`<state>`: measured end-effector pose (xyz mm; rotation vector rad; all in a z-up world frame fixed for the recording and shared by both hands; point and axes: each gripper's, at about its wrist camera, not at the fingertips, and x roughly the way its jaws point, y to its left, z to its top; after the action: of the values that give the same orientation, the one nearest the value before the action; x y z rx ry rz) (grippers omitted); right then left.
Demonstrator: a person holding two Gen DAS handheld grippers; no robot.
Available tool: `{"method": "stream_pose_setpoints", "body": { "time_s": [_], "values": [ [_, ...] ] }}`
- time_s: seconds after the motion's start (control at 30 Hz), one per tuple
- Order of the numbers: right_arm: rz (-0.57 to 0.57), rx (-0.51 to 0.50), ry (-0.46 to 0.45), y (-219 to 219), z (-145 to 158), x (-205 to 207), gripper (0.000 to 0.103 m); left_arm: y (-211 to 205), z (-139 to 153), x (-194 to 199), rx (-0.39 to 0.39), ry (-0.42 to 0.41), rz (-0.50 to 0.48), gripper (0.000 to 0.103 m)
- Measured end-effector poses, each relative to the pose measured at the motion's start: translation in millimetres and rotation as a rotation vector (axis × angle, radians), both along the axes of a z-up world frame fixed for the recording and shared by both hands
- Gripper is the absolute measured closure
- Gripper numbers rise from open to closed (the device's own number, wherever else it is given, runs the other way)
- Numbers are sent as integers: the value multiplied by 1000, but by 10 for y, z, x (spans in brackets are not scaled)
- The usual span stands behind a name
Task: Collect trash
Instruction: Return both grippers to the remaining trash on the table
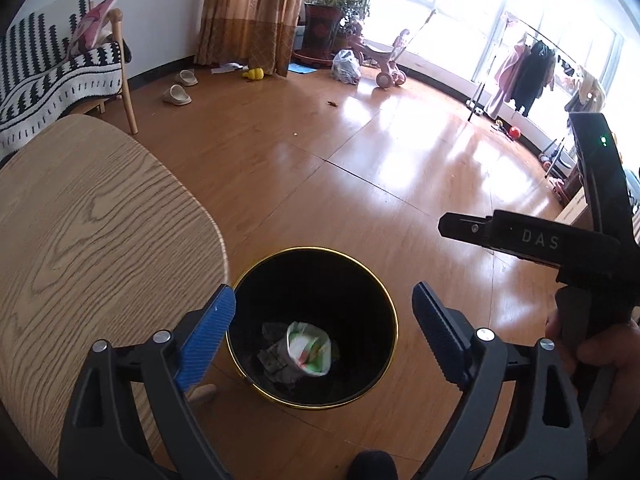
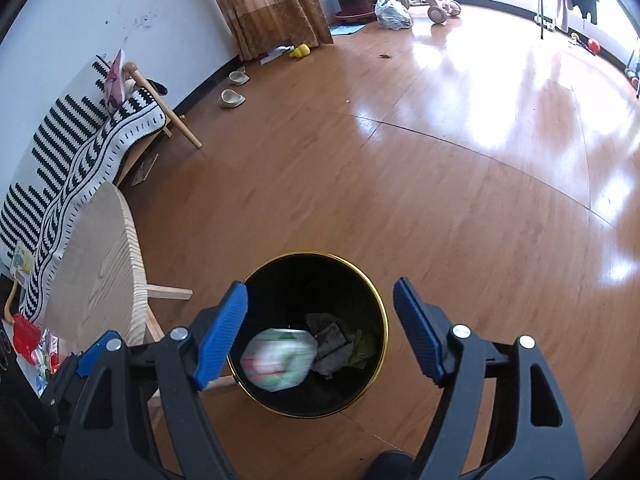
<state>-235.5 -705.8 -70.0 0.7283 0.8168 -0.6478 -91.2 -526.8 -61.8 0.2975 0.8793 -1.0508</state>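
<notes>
A black bin with a gold rim (image 1: 312, 249) stands on the wooden floor beside a table. At its bottom lie a crumpled white-and-green wrapper (image 1: 308, 350) and dark paper scraps (image 1: 274, 356). My left gripper (image 1: 323, 292) hangs open above the bin mouth with nothing between its blue pads. My right gripper (image 2: 320, 286) is open over the same bin (image 2: 316, 256), also with nothing in it. Below it the wrapper (image 2: 280, 360) looks blurred beside the dark scraps (image 2: 332, 344). One of the right gripper's fingers (image 1: 500, 234) shows at the right in the left wrist view, with a hand (image 1: 600, 360) on its grip.
A round light-wood table (image 1: 80, 240) stands just left of the bin. Behind it is a bench with a black-and-white blanket (image 2: 80, 160). Slippers (image 1: 176, 94), a yellow toy (image 1: 254, 74), a plastic bag (image 1: 346, 66), a potted plant (image 1: 320, 28) and a clothes rack (image 1: 528, 68) line the far walls.
</notes>
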Motion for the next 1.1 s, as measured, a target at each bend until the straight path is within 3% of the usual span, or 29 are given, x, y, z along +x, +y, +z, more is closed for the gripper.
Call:
{"method": "stream_pose_setpoints", "body": {
  "time_s": [0.23,0.4,0.63,0.77,1.0,1.1],
  "values": [
    [103,-41,-5,351,181,328,26,395,167,174,12,-26,54,10],
    [230,-34,-48,842,339,809,25,991,425,514,15,-73,171,10],
    [429,-47,-80,1816,541,1638,25,2359,805,1127,1,-120,414,10],
    [549,-20,-154,2462,654,2042,25,3202,931,1445,6,-131,565,9],
    [825,-32,-216,3738,758,2658,25,4780,787,1896,56,-135,825,9],
    [911,-66,-215,4150,736,2834,25,5140,694,1924,71,-184,829,9]
  ]
}}
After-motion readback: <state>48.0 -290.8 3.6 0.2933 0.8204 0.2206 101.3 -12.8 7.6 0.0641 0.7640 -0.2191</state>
